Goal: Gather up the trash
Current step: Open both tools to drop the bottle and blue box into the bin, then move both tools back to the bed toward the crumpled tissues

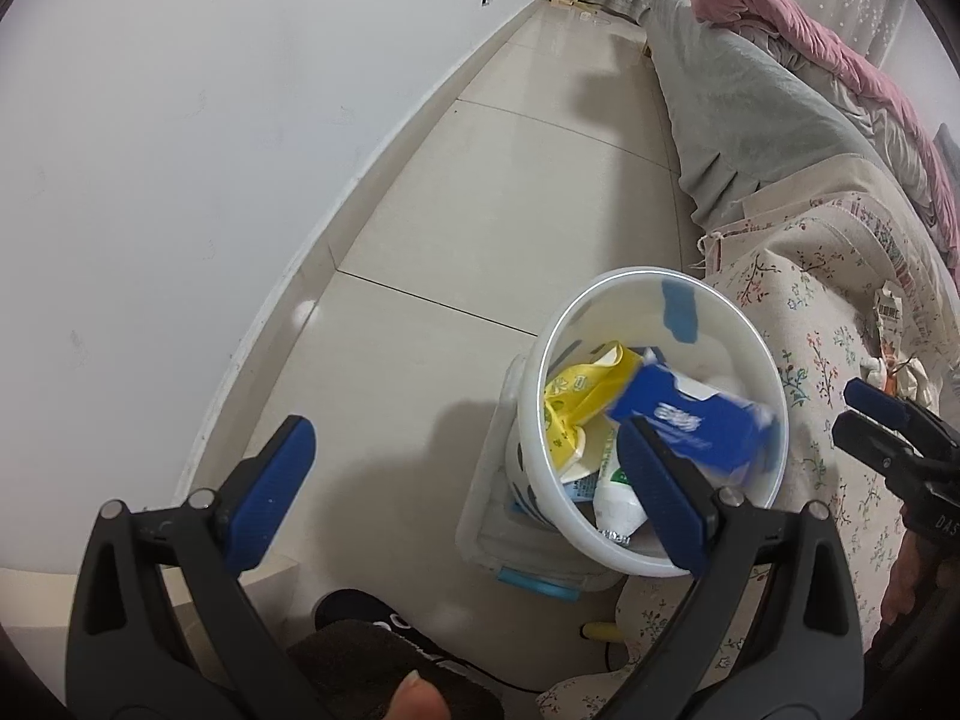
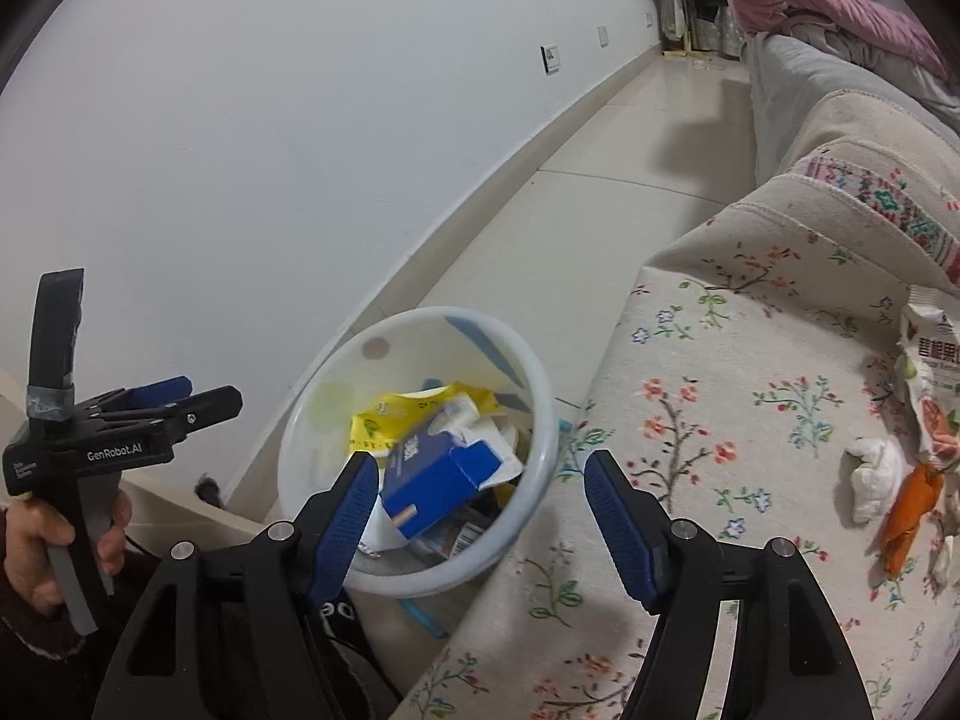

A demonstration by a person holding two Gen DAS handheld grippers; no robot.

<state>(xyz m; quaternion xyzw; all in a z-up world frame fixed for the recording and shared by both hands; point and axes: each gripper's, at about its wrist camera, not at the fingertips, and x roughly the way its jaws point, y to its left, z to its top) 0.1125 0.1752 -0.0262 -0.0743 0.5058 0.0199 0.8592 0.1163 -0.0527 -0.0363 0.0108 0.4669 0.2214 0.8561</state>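
Left fingers (image 1: 474,498): I held them wide apart, empty.
Right fingers (image 2: 480,525): I saw them spread, gripping nothing.
Blue box (image 2: 438,480): lay inside the bin (image 2: 540,420).

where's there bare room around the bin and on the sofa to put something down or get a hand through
Free: the tiled floor between the white wall and the sofa, beyond the bin; also the floral cover between the bin and the crumpled tissue. Crowded: the bin, with the blue box and yellow wrapper, and the sofa's right edge with the snack packet.
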